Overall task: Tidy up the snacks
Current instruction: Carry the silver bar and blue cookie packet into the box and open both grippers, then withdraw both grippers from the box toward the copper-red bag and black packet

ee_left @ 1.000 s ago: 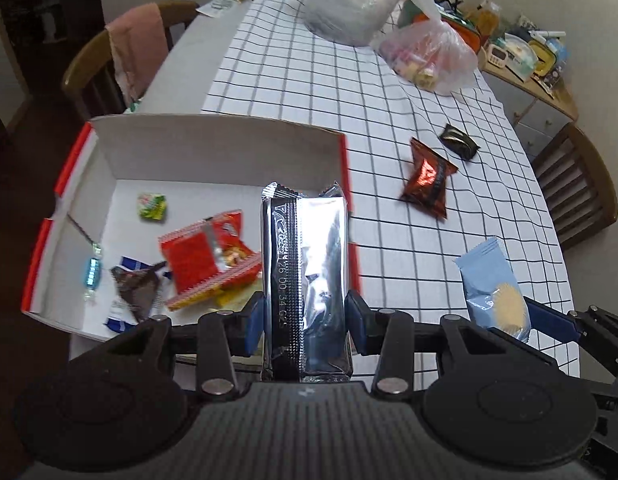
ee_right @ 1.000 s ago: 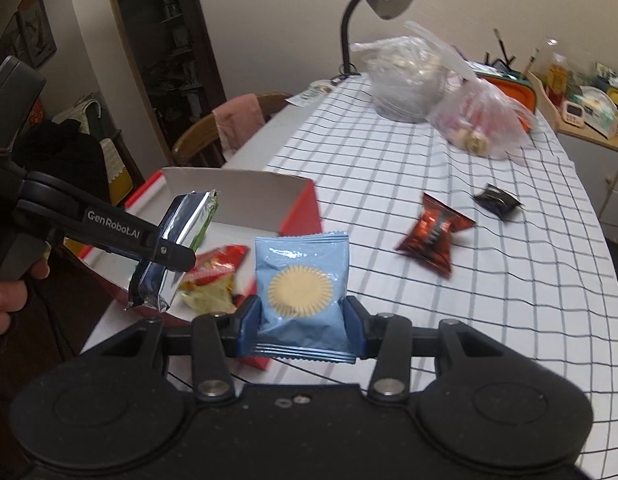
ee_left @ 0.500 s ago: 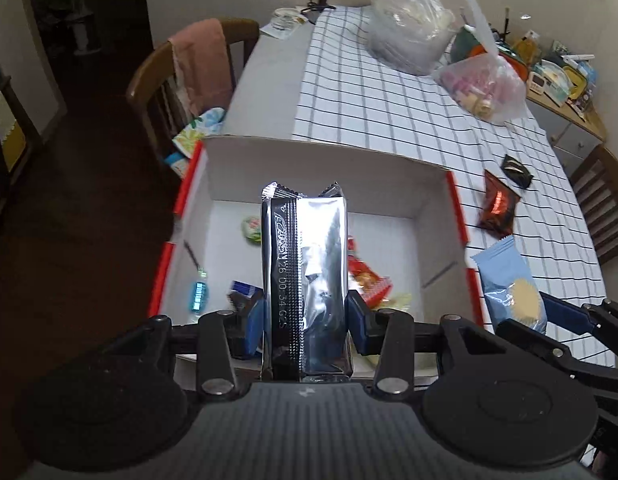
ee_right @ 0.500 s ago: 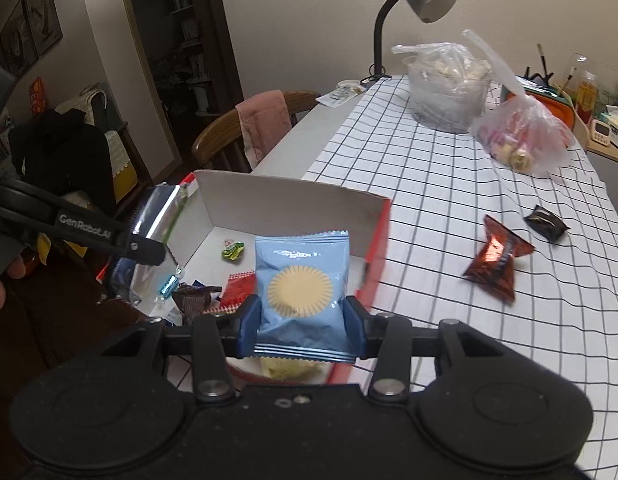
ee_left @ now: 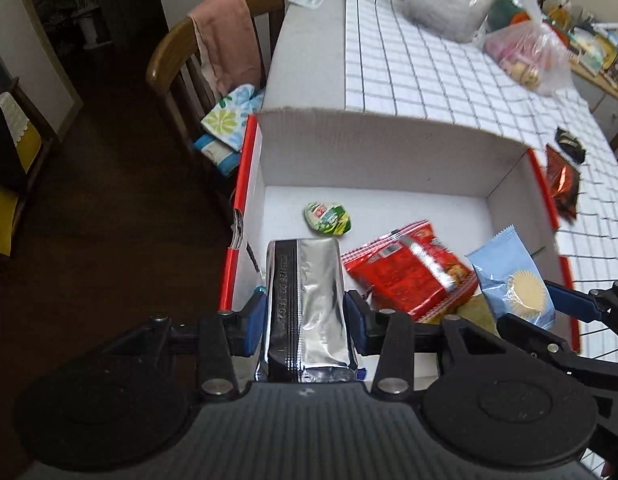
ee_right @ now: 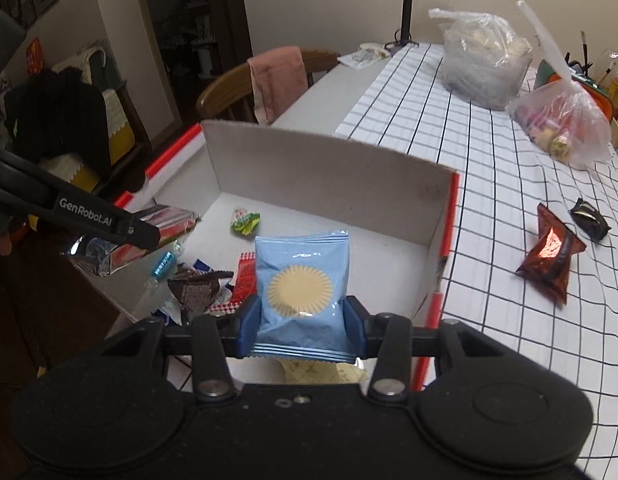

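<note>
My left gripper (ee_left: 305, 316) is shut on a silver foil packet (ee_left: 307, 304) and holds it over the near left part of a white cardboard box with red edges (ee_left: 373, 148). My right gripper (ee_right: 303, 320) is shut on a light blue biscuit packet (ee_right: 303, 276), held over the box's near side (ee_right: 321, 168); it also shows in the left wrist view (ee_left: 513, 276). In the box lie a red snack bag (ee_left: 409, 272), a green candy (ee_left: 328, 219) and a few small wrapped sweets (ee_right: 197, 292).
On the checked tablecloth (ee_right: 489, 152) right of the box lie a dark red packet (ee_right: 549, 260) and a small black packet (ee_right: 589, 222). Two plastic bags (ee_right: 485, 60) stand at the far end by a lamp. A wooden chair with a pink cloth (ee_left: 221, 48) stands left.
Both grippers have moved left and forward over the box with their packets still held. The silver packet now hangs over the box's near left part, the blue one over its near side.
</note>
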A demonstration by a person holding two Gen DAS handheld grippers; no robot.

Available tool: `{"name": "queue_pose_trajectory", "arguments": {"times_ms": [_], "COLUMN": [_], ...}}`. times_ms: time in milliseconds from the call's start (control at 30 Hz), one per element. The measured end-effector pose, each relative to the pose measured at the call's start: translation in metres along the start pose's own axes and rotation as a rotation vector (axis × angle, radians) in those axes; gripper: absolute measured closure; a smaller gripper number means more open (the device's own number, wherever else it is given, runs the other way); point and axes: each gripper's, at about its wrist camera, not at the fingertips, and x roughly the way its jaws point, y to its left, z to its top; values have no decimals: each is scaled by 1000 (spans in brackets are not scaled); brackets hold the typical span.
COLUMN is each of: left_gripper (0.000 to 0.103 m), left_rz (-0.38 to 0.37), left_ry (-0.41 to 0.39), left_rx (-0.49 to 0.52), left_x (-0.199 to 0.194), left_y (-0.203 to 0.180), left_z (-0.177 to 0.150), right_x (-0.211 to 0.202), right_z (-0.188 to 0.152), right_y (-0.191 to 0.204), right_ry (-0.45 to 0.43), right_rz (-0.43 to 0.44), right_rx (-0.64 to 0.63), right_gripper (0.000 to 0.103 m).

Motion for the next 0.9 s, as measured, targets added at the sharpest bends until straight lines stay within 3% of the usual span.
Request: {"name": "queue_pose_trajectory", "arguments": {"times_ms": [600, 900], "left_gripper": [63, 63], "left_rz": [-7, -42], "left_ry": [44, -15], "left_rx": [7, -1], "left_x": [37, 18], "left_y": [-3, -4], "left_z": [-7, -18], "right_x": [16, -4], "right_z": [-2, -2], "right_y": [-1, -5], "right_ry": [38, 9], "right_rz": [6, 49], "right_rx": [21, 37], "right_gripper": [58, 52]}}
